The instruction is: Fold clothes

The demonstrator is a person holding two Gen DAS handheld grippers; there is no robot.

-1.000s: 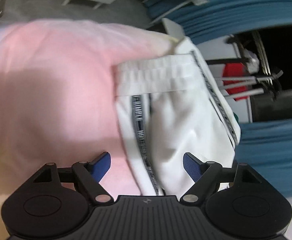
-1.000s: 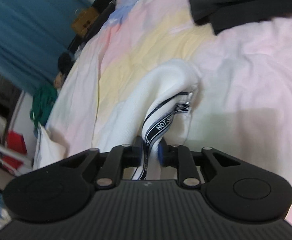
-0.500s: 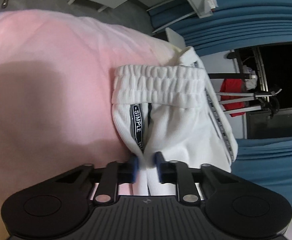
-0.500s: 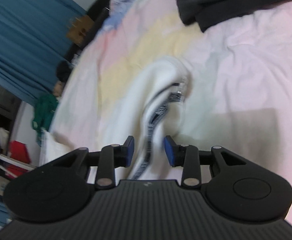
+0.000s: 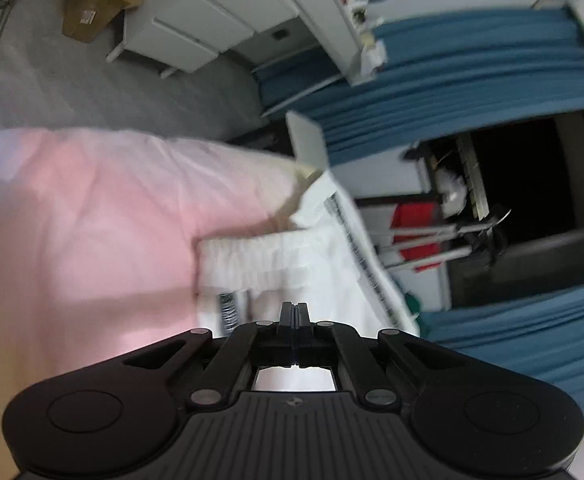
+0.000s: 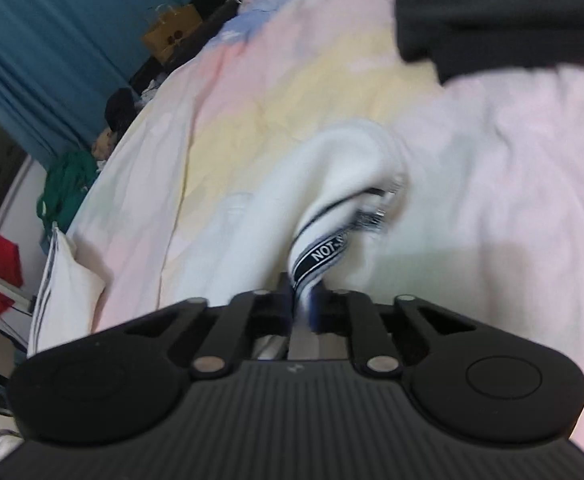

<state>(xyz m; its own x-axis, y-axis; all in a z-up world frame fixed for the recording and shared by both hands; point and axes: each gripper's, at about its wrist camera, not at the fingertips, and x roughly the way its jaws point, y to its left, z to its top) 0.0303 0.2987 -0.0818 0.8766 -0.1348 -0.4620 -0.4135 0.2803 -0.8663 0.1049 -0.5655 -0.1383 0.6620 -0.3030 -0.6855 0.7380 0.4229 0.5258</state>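
We note both grippers have just closed. The left gripper (image 5: 295, 309) now shows its jaws fully together, with no cloth visible between them; half a second ago the white shorts (image 5: 292, 264) sat there, so the grip probably slipped. The right gripper (image 6: 303, 300) pinches the shorts' banded edge on the pink bedsheet (image 6: 512, 184). Re-grasp likely needed.

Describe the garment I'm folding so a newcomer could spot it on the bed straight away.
Start at the pastel bedsheet, pink fading to yellow. On it, nearest the cameras, lie the white shorts with a gathered elastic waistband. A black tape with white lettering runs down the side seam, unlike the plain dark garment at the far end of the bed.
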